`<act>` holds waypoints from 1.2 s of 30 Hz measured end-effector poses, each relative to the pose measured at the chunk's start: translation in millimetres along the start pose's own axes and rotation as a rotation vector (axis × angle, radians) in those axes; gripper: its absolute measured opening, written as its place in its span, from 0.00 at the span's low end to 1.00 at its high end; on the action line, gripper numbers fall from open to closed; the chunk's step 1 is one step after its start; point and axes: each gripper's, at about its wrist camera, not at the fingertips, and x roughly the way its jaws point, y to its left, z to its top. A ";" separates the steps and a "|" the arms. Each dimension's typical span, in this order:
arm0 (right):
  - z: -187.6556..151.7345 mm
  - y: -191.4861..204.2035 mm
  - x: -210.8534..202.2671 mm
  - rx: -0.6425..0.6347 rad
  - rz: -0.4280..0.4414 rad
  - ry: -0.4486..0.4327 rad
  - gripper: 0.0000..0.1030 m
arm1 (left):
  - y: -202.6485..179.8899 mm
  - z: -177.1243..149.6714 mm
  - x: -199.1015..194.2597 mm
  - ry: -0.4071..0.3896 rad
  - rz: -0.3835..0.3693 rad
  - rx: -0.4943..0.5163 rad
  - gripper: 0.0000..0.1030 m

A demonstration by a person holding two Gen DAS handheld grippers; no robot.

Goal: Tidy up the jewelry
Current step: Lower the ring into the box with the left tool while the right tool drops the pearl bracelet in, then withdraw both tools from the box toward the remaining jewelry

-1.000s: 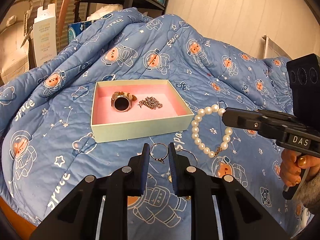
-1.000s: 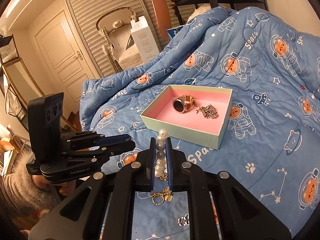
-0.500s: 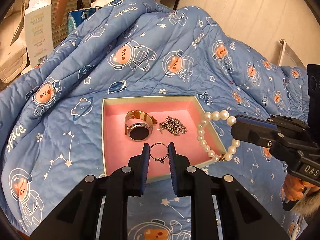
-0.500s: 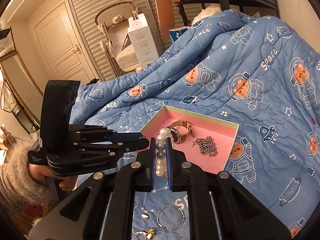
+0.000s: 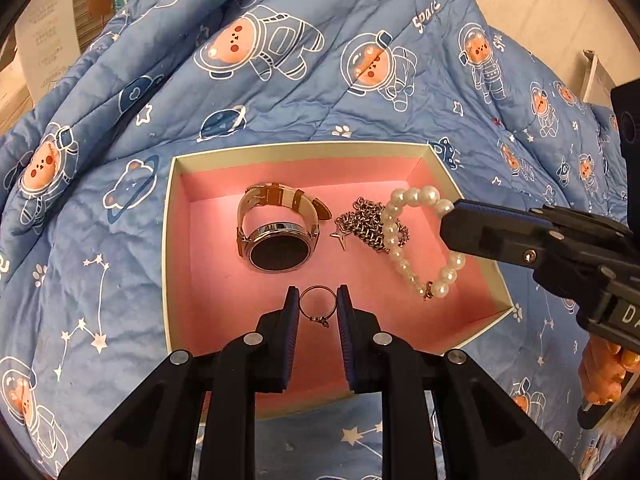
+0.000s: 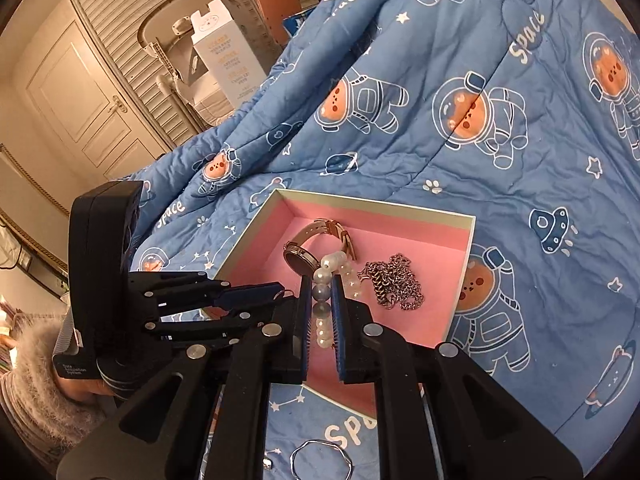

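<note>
A pale box with a pink lining (image 5: 472, 196) (image 6: 470, 224) lies on the blue quilt. A watch (image 5: 278, 236) (image 6: 304, 250) and a silver chain (image 5: 366, 226) (image 6: 396, 284) lie inside. My left gripper (image 5: 318, 306) is shut on a thin ring (image 5: 317, 305) and holds it over the box's near part. My right gripper (image 6: 321, 304) is shut on a pearl bracelet (image 5: 416, 240) (image 6: 326, 280), which hangs over the box's right side by the chain. The right gripper also shows in the left wrist view (image 5: 450, 216), the left gripper in the right wrist view (image 6: 280, 292).
The quilt (image 5: 280, 80) rises in folds behind the box. A wavy silver bangle (image 6: 320, 460) and a small metal piece (image 6: 267, 463) lie on the quilt in front of the box. A white carton (image 6: 228, 60), a door and shelving stand beyond the bed.
Both grippers have moved forward from the quilt to above the box, carrying the ring and the pearl bracelet. The bracelet now hangs inside the box's outline.
</note>
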 end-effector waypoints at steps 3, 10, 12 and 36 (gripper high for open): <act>1.5 -3.9 8.1 0.001 -0.015 0.024 0.10 | -2.5 1.3 5.6 0.014 0.013 0.020 0.18; 4.1 -9.9 21.6 -0.017 -0.069 0.049 0.10 | -7.4 1.8 19.3 0.049 0.034 0.046 0.18; 4.8 -10.7 23.9 -0.021 -0.077 0.055 0.10 | -8.0 1.6 21.9 0.053 0.034 0.047 0.18; 11.9 -8.4 49.6 -0.144 -0.251 0.137 0.12 | -16.0 4.2 -0.3 -0.044 0.070 0.108 0.55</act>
